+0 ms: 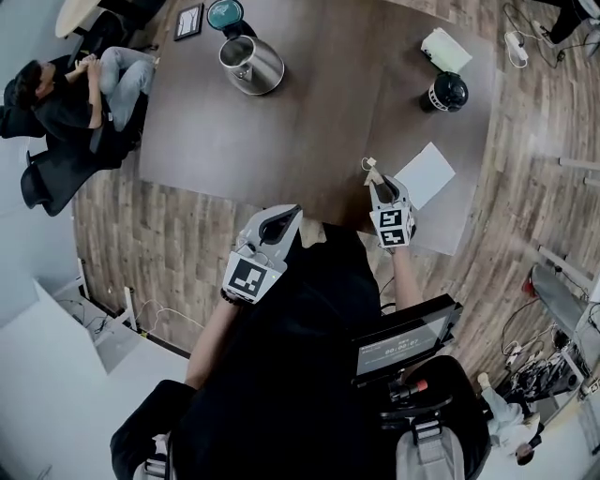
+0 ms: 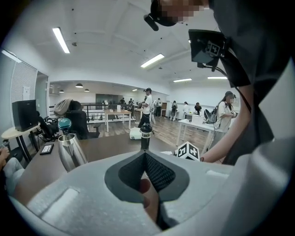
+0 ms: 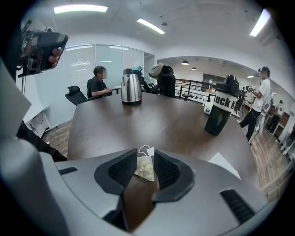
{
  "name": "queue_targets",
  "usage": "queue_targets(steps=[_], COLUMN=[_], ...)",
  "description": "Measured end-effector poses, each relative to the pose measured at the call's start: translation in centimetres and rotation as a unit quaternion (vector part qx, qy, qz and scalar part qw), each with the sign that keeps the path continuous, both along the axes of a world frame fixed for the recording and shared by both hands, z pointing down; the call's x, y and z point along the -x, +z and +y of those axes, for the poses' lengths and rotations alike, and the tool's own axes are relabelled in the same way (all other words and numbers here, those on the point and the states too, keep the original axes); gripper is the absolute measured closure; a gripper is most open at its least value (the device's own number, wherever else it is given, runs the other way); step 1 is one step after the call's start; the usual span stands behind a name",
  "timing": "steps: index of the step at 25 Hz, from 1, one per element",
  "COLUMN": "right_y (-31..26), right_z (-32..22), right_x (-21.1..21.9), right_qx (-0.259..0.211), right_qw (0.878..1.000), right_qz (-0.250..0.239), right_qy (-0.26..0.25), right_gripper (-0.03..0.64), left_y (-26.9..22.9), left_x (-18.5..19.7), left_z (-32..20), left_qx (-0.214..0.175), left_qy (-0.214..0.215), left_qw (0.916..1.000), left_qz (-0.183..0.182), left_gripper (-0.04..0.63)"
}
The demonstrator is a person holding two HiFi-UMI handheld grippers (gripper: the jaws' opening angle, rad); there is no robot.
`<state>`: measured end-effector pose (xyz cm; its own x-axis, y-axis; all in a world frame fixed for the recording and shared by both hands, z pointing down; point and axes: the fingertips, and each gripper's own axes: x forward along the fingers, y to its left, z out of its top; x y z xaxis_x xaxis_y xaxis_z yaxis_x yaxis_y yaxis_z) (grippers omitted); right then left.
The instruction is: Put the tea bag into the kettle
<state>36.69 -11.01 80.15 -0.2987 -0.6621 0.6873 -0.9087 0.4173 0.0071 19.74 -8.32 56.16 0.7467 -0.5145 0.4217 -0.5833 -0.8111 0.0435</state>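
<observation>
A small pyramid tea bag (image 3: 144, 168) with string and tag lies on the dark table (image 1: 309, 112) between the pads of my right gripper (image 3: 145, 156), which is open around it. In the head view that gripper (image 1: 382, 184) is at the table's near edge, with the tea bag (image 1: 372, 169) at its tips. The steel kettle (image 1: 251, 64) stands far across the table, its teal lid (image 1: 225, 13) tipped back. My left gripper (image 1: 285, 218) is shut and empty, held back over the near edge; its pads meet in the left gripper view (image 2: 145, 156).
A black bottle (image 1: 447, 92) stands at the right, a white packet (image 1: 445, 47) behind it. A white sheet of paper (image 1: 424, 174) lies just right of my right gripper. A person sits at the table's far left (image 1: 75, 94). A dark tablet (image 1: 188, 21) lies near the kettle.
</observation>
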Motion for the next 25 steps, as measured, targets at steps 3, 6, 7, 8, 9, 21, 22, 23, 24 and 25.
queue_targets(steps=[3, 6, 7, 8, 9, 21, 22, 23, 24, 25], right_y=[0.3, -0.6, -0.8, -0.7, -0.3, 5.3, 5.2, 5.1, 4.9, 4.7], right_z=[-0.5, -1.0, -1.0, -0.9, -0.7, 0.8, 0.7, 0.5, 0.5, 0.5], right_x=[0.6, 1.1, 1.3, 1.6, 1.8, 0.4, 0.4, 0.4, 0.4, 0.4], right_qx=[0.005, -0.014, -0.019, -0.017, -0.009, 0.090, 0.089, 0.087, 0.085, 0.083], right_qw=[1.000, 1.000, 1.000, 1.000, 1.000, 0.996, 0.996, 0.996, 0.996, 0.997], right_qz=[-0.005, -0.005, -0.002, 0.002, 0.007, 0.007, 0.007, 0.007, 0.007, 0.005], right_qy=[-0.007, -0.012, -0.015, -0.021, -0.026, 0.005, 0.004, 0.003, 0.004, 0.005], right_gripper=[0.502, 0.502, 0.503, 0.503, 0.503, 0.609, 0.609, 0.609, 0.609, 0.609], left_y=[0.5, 0.1, -0.1, -0.2, -0.2, 1.3, 1.3, 1.3, 1.3, 1.3], left_x=[-0.1, 0.0, 0.0, 0.2, 0.4, 1.7, 1.7, 1.7, 1.7, 1.6], left_z=[-0.1, -1.3, -1.8, -2.2, -2.5, -2.4, -2.5, -2.6, -2.6, -2.7], left_qx=[0.008, 0.005, 0.003, 0.002, 0.002, 0.011, 0.011, 0.012, 0.012, 0.012], left_qy=[0.013, 0.006, 0.002, -0.002, -0.005, -0.010, -0.010, -0.012, -0.014, -0.015], left_qw=[0.9999, 1.0000, 1.0000, 1.0000, 1.0000, 0.9998, 0.9998, 0.9998, 0.9998, 0.9998], left_qz=[-0.007, -0.005, -0.003, -0.001, -0.001, -0.015, -0.015, -0.014, -0.011, -0.009], left_gripper=[0.603, 0.603, 0.603, 0.603, 0.603, 0.603, 0.603, 0.603, 0.603, 0.603])
